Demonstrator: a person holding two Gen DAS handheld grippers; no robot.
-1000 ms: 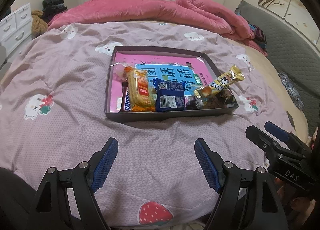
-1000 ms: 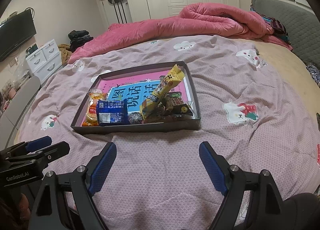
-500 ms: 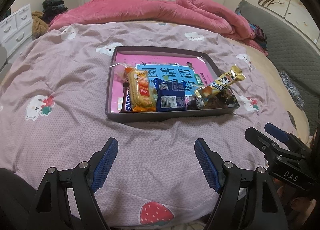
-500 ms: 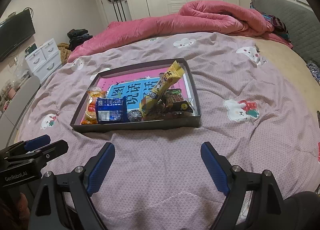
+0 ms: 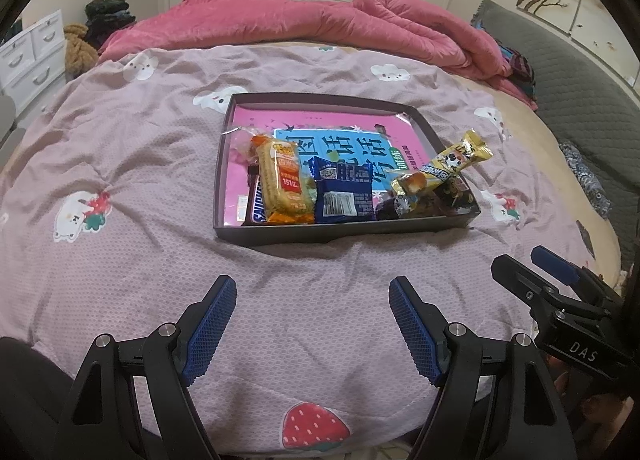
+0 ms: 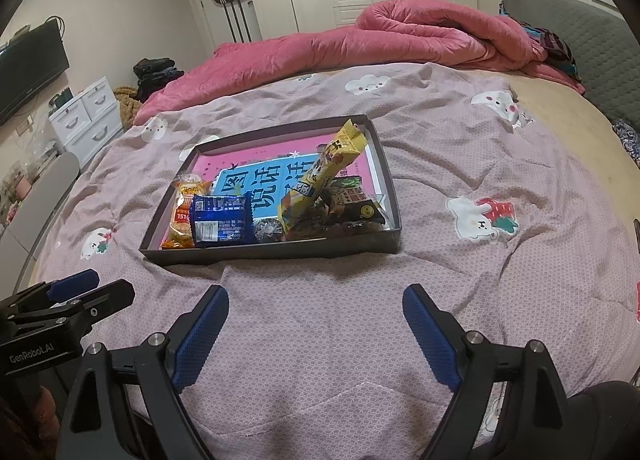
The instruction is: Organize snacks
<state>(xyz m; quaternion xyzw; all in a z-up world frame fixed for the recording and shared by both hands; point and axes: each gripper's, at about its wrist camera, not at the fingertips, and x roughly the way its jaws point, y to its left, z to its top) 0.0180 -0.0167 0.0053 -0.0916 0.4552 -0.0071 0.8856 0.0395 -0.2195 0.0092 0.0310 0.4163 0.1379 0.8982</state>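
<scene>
Both tools held low over the bed [image 5: 120, 148], side by side, pointing at the tray [image 5: 344, 234] straight ahead of them and well apart from it. Left tool [image 5: 310, 324]: jaws spread wide, nothing between the pads, only quilt showing in the gap. Right tool [image 6: 316, 334]: same, spread wide and empty; it also shows at the right edge of the left view. Snacks all sit in the tray, bunched along its near wall, the wall closest to the tools, on top of a pink and blue book [image 5: 352, 144] that lines the tray floor. Ahead-left of the left tool: orange cracker pack [image 5: 282, 180], lying flat, long axis pointing away. Just right of it, touching: blue pack [image 5: 344, 196], flat, label up. Further right, a yellow bar [image 5: 440, 168], tilted, near end down among dark small wrappers [image 6: 344, 208], far end propped up over the tray's right wall, so it leans rather than lies. Far half of the tray holds only the book. Judgement: the scene fits snacks already gathered into the tray with tools backed off, and equally a tray of snacks waiting to be sorted or taken out; the pictures do not settle which. Wide jaws and a stand-off posture suit either. The leaning bar looks the least settled item; soft quilt under the tray may let it rock if pushed.
</scene>
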